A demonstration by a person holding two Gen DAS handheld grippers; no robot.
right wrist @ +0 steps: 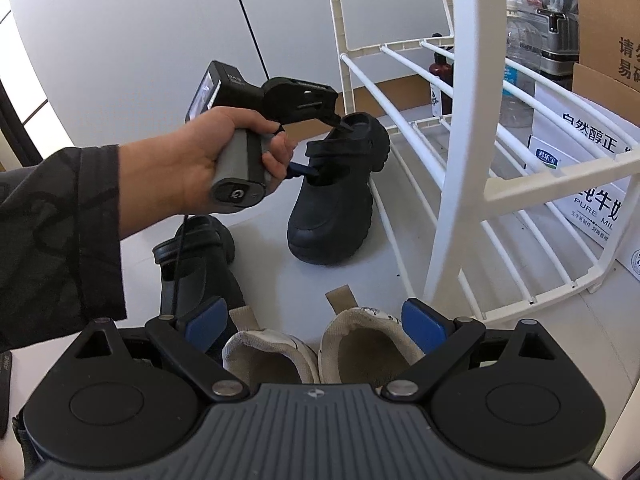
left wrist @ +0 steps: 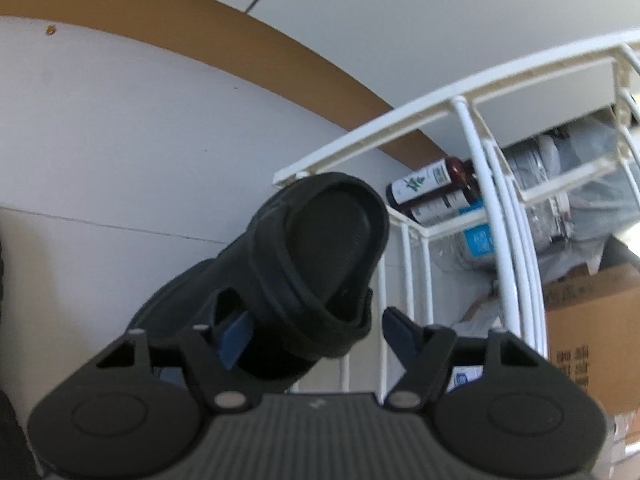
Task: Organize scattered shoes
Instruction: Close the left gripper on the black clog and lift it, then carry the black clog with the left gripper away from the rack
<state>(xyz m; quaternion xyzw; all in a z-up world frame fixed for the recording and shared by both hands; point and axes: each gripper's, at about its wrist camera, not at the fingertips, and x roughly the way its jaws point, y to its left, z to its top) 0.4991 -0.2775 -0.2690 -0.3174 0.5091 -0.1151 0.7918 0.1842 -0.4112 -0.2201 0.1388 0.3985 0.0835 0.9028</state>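
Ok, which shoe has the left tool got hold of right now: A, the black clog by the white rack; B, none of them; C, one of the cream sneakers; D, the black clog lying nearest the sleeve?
A: in the right wrist view the left tool has its fingers around the heel opening of the black clog beside the white rack, while the cream sneakers lie untouched.
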